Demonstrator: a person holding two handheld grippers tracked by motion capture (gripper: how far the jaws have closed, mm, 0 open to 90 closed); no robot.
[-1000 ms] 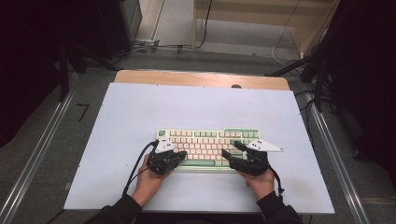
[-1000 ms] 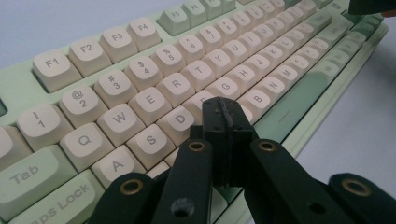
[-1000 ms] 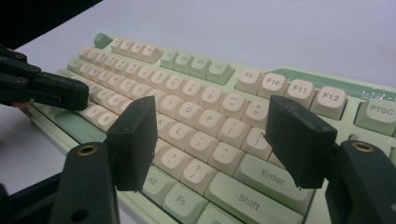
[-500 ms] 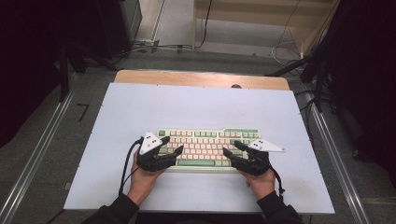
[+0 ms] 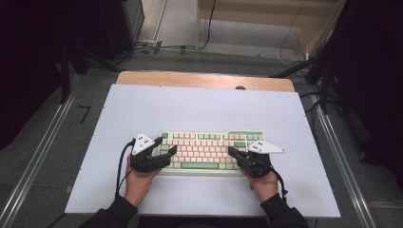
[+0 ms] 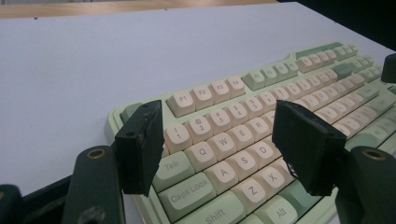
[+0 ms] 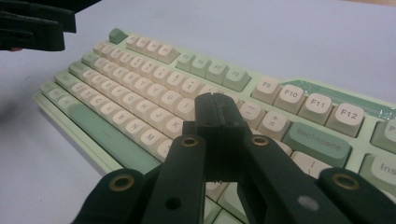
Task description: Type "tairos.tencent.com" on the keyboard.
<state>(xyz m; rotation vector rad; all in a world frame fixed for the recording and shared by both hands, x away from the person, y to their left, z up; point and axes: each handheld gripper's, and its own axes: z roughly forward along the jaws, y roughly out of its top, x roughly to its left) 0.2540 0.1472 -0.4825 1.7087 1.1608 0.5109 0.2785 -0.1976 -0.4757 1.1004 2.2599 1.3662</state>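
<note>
A green and cream keyboard (image 5: 209, 145) (image 6: 280, 93) (image 7: 140, 79) lies flat on the pale table (image 5: 204, 104), near its front. My left gripper (image 5: 169, 156) (image 6: 219, 144) hovers over the keyboard's left end. It has opened within the last second, and its jaws stand apart above the Tab and letter keys with nothing between them. My right gripper (image 5: 232, 152) (image 7: 216, 112) has just been closing. It is now shut on nothing, its tip low over the keys at the right of the main block. Whether it touches a key is unclear.
A wooden strip (image 5: 204, 80) borders the table's far edge. Metal rails (image 5: 38, 156) run along the floor on both sides, and cables (image 5: 294, 42) lie beyond the table. Bare table surface surrounds the keyboard on every side.
The left gripper moved left to the keyboard's left end and its jaws opened. The right gripper stayed put and its jaws closed together.
</note>
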